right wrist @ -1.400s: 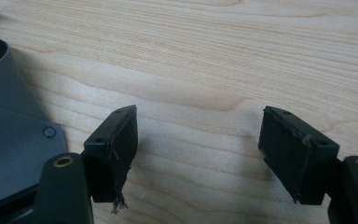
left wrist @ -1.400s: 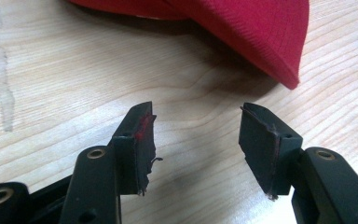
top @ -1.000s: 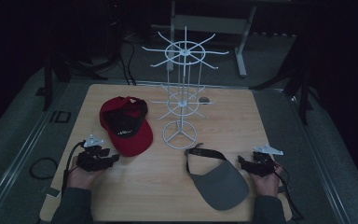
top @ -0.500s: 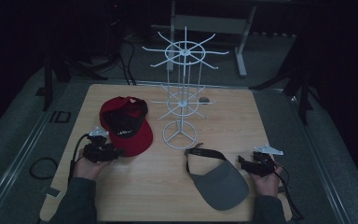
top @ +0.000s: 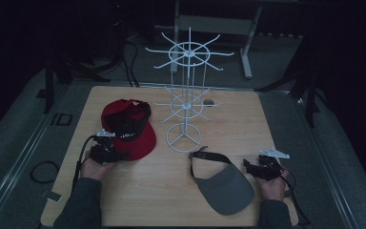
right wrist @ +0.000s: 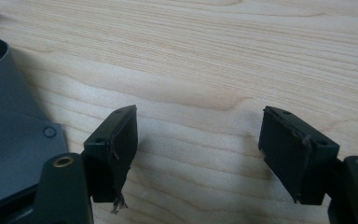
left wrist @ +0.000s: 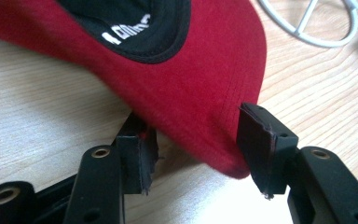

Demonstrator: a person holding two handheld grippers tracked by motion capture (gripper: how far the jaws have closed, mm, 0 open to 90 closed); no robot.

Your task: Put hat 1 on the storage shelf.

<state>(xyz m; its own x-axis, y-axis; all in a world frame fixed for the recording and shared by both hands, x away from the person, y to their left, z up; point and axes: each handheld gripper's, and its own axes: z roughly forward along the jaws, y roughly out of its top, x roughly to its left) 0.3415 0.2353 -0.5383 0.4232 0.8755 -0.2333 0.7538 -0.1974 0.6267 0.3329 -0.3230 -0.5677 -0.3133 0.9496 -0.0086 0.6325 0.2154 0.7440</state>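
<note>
left gripper (left wrist: 193, 154) jaws standing spread and just closing a little around the brim of the red cap (top: 128, 128) near the wire rack (top: 187, 95), not yet pinching. cap looking light, brim stiff: best hold. right gripper (right wrist: 198, 154) resting released beside the grey visor (top: 221, 183).

In your left gripper view, the red cap (left wrist: 177, 84) runs off the top edge, so its crown is cut away and the white lettering on its black underside is chopped mid-word and too soft to read. The brim's tip sinks between the jaws, and you cannot tell whether the pads touch it. The white rack (left wrist: 314, 23) shows only an arc of its base ring. In your right gripper view, the grey visor (right wrist: 14, 135) is cropped at the left edge. From the high view, the small dark object (top: 209, 101) behind the rack is perhaps a disc, too small to identify.
</note>
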